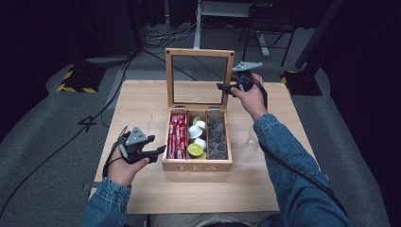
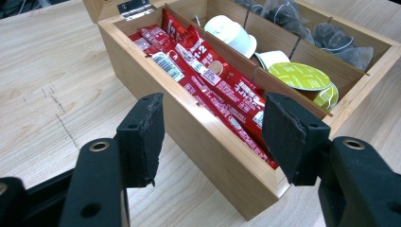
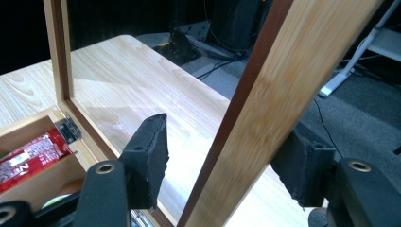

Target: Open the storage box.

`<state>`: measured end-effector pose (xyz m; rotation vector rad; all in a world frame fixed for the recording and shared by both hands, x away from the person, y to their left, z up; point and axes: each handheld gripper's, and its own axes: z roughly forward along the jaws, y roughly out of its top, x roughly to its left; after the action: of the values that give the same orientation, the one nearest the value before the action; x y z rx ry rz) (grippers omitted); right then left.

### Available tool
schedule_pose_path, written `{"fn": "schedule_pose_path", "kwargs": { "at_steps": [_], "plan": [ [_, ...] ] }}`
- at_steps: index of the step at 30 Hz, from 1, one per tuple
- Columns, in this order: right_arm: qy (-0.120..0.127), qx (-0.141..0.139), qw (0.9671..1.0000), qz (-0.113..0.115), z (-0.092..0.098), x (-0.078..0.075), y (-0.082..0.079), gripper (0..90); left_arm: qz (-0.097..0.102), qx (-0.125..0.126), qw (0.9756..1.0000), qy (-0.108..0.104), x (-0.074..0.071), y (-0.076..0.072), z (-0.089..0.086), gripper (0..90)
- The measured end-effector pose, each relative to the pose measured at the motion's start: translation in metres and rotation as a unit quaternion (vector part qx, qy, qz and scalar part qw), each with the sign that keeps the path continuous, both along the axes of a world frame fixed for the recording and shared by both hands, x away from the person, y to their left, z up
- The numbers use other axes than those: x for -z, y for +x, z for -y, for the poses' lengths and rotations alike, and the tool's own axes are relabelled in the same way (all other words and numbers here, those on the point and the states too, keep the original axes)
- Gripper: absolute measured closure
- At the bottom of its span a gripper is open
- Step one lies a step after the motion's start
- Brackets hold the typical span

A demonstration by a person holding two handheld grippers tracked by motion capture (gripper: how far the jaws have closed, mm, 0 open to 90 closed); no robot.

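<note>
1 wooden tea box (image 1: 197,165) stands at the middle of the table (image 1: 142,94), its glass lid (image 1: 199,53) upright at the far side. It has 3 compartments: red sachets (image 1: 177,135) on the left, 4 capsules (image 1: 195,142) in the middle, dark tea bags (image 1: 217,135) on the right. The right gripper (image 1: 226,88) straddles the lid's right frame edge, jaws apart, pads not pressing. The left gripper (image 1: 158,151) hovers at the box's near left corner, jaws apart around it, without contact.
</note>
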<state>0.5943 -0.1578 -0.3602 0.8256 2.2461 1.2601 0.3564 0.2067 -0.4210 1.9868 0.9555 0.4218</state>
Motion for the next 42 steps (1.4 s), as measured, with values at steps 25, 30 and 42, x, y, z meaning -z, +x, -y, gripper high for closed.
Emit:
{"fn": "schedule_pose_path", "kwargs": {
  "at_steps": [25,30,42],
  "plan": [
    [0.016,0.023,0.9991,-0.033,0.003,0.015,0.004,31.4,-0.005,0.001,1.0,0.002,0.001,0.001,-0.002,39.2],
    [0.028,0.024,0.9988,-0.033,0.009,0.01,0.001,28.5,-0.005,0.0,1.0,0.001,0.001,0.001,-0.003,38.3],
    [0.061,-0.017,0.9965,-0.054,0.026,-0.027,-0.033,32.4,-0.005,0.005,1.0,0.001,0.0,0.004,0.0,38.3]
  ]
}}
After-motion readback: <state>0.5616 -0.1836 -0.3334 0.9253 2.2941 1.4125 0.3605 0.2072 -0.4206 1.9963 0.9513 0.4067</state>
